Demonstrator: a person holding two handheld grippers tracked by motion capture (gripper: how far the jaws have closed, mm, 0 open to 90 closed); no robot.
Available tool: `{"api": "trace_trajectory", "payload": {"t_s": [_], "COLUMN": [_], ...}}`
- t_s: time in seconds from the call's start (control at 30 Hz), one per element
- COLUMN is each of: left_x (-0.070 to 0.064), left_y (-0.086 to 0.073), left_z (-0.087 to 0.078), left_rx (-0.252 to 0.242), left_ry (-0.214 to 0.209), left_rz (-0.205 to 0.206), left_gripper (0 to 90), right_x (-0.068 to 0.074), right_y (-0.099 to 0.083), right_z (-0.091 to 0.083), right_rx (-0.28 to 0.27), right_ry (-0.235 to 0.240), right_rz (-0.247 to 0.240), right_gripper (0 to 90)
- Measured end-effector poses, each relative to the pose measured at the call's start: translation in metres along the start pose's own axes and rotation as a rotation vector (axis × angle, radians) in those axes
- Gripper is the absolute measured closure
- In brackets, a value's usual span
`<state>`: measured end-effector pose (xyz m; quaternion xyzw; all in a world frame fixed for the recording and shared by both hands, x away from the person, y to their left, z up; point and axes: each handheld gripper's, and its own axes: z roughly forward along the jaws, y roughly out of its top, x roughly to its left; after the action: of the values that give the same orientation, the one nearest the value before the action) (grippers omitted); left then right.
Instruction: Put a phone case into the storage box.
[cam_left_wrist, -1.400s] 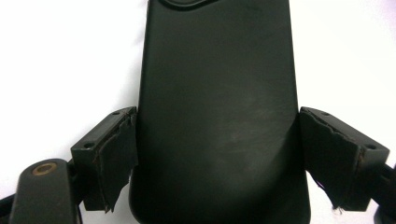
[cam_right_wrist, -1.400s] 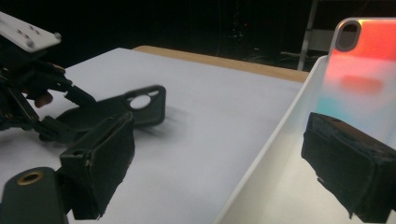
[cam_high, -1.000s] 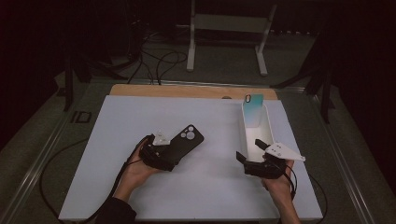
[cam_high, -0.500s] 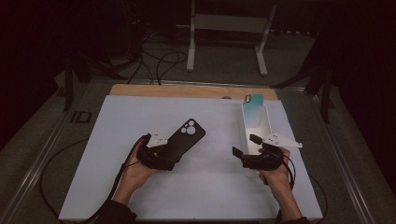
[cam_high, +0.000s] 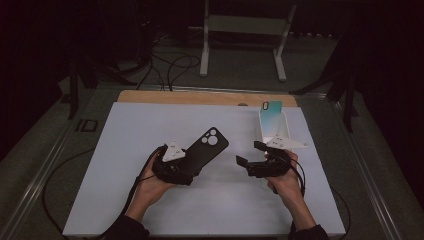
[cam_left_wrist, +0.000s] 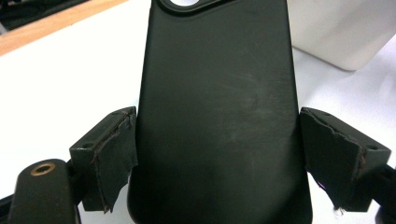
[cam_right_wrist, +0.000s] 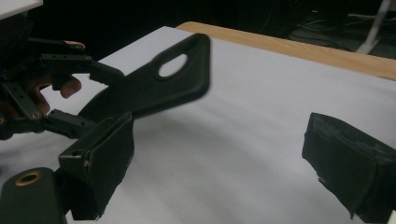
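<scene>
"Phone case (cam_high: 207, 148), that black one, where is it?"

"It is in the left gripper (cam_high: 176, 167), lifted off the white table (cam_high: 125, 130) and tilted. Its top end points up and away, toward the far right."

"What does it look like?"

"It is all black and flat, with round corners. Near the top end there is a big hole for the camera, and in the high view you can see small round rings there. In the left gripper view its skin looks dull and smooth, with faint scuff marks (like little scratches)."

"How is it held?"

"The left gripper's two black jaws squeeze its long sides near the bottom end, one jaw on each side. A hand (cam_high: 150, 186) holds that gripper from below."

"And the other gripper?"

"The right gripper (cam_high: 252, 155) is just to the right of the case, not touching it. Its jaws stand wide apart with nothing between them. In the right gripper view the case (cam_right_wrist: 154, 88) hangs in the air in front of those jaws, and you can see the table right through its camera hole."

"What else is on the table?"

"A white box (cam_high: 274, 129) stands by the right hand (cam_high: 285, 180), with a blue-green phone (cam_high: 270, 116) leaning inside it. A wooden strip (cam_high: 200, 98) runs along the far edge."
</scene>
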<state>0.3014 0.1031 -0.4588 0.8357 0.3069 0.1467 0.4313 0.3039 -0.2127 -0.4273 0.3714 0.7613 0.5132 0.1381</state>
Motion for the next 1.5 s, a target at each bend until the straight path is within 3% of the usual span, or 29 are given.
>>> {"api": "trace_trajectory", "payload": {"t_s": [0.43,0.6,0.73,0.93,0.97,1.03,1.07,1.1,1.13,1.17,1.2,1.23,1.27,1.5], "left_x": [-0.013,-0.017,-0.02,-0.028,-0.028,-0.03,-0.03,-0.03,-0.031,-0.031,-0.03,-0.029,-0.028,-0.019], "left_y": [0.017,0.019,0.021,0.022,0.022,0.021,0.021,0.021,0.021,0.02,0.02,0.02,0.019,0.015], "left_z": [0.0,0.002,0.005,0.014,0.014,0.017,0.017,0.019,0.019,0.018,0.018,0.018,0.018,0.012], "left_rx": [-0.053,-0.071,-0.091,-0.076,-0.076,-0.063,-0.063,-0.053,-0.051,-0.057,-0.06,-0.065,-0.063,-0.057], "left_ry": [-0.033,-0.044,-0.055,-0.06,-0.06,-0.063,-0.063,-0.061,-0.05,-0.021,-0.029,-0.034,-0.035,-0.057], "left_rz": [0.029,0.026,0.012,0.019,0.019,0.022,0.022,0.028,0.037,0.039,0.025,0.011,0.006,-0.017], "left_gripper": [15.4,15.4,15.3,15.2,15.1,15.1,14.9,14.8,14.7,23.1,36.4,27.9,19.5,18.4], "right_x": [0.014,0.019,0.021,0.03,0.03,0.033,0.033,0.035,0.036,0.037,0.038,0.04,0.04,0.037], "right_y": [0.016,0.019,0.02,0.021,0.021,0.022,0.022,0.023,0.023,0.024,0.024,0.025,0.025,0.026], "right_z": [0.025,0.033,0.037,0.044,0.044,0.046,0.046,0.045,0.045,0.045,0.044,0.044,0.044,0.041], "right_rx": [0.044,0.06,0.062,0.063,0.063,0.056,0.056,0.044,0.042,0.04,0.043,0.047,0.047,0.043], "right_ry": [0.062,0.082,0.106,0.126,0.126,0.158,0.158,0.18,0.188,0.194,0.179,0.158,0.171,0.153], "right_rz": [0.025,0.062,0.101,0.129,0.129,0.148,0.148,0.15,0.15,0.152,0.137,0.115,0.122,0.084], "right_gripper": [15.4,24.5,35.4,56.0,56.0,69.6,69.6,80.2,82.8,85.4,85.9,86.1,86.2,86.5]}}
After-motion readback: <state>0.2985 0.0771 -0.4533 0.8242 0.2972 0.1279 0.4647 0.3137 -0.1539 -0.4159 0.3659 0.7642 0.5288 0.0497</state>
